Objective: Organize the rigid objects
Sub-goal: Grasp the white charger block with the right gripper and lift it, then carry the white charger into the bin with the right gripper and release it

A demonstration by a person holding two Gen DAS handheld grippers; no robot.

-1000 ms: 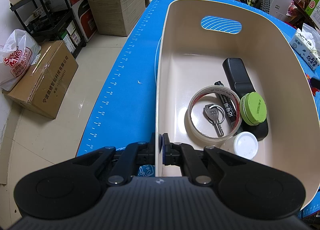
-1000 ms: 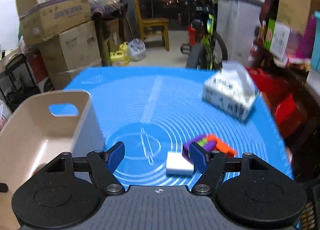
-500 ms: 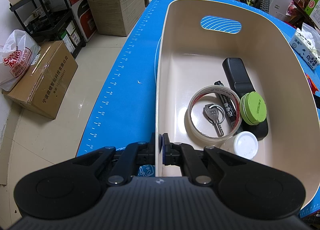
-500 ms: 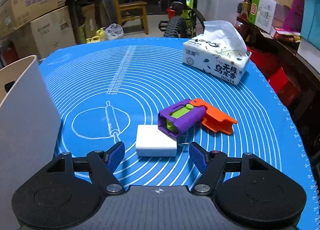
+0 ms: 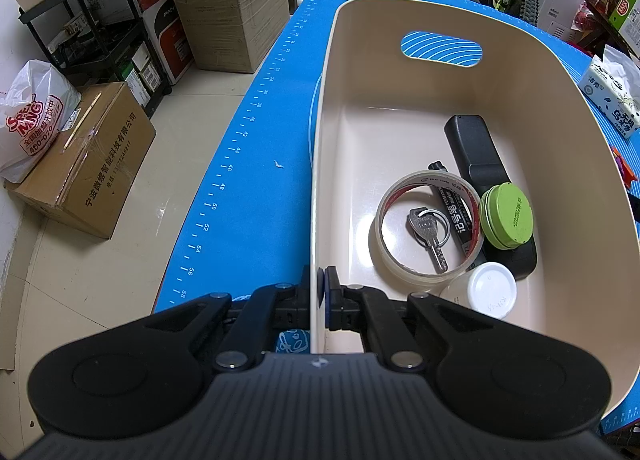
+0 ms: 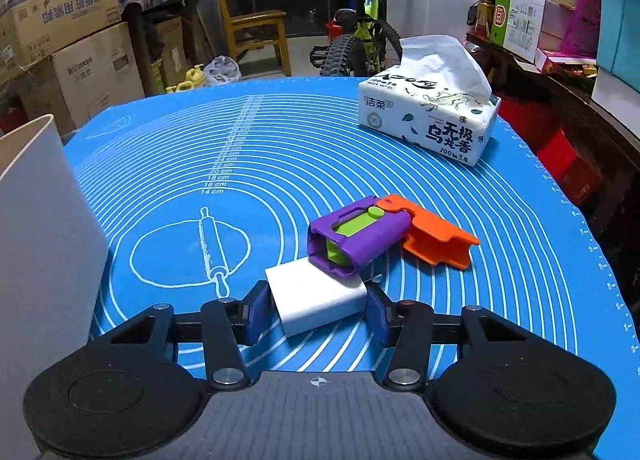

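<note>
My left gripper [image 5: 319, 302] is shut on the near rim of the cream bin [image 5: 560, 71], which stands on the blue mat. The bin holds a tape roll [image 5: 400, 260] ringing a key [image 5: 429, 236], a marker, a green tin [image 5: 507, 216], a white-capped jar [image 5: 490, 295] and a black remote [image 5: 474, 143]. My right gripper [image 6: 316, 312] has its fingers on both sides of a white charger block [image 6: 316, 300] lying on the mat, touching or nearly touching it. A purple-green toy [image 6: 360, 238] and an orange piece [image 6: 436, 236] lie just beyond the block.
A tissue pack [image 6: 430, 119] stands at the mat's far right. The bin wall [image 6: 44, 252] rises at the left of the right wrist view. The blue mat [image 6: 280, 163] covers the table. Boxes, a shelf, a chair and a bicycle surround the table.
My right gripper moved down and forward to the white block and narrowed its fingers around it. The left gripper and bin have not moved.
</note>
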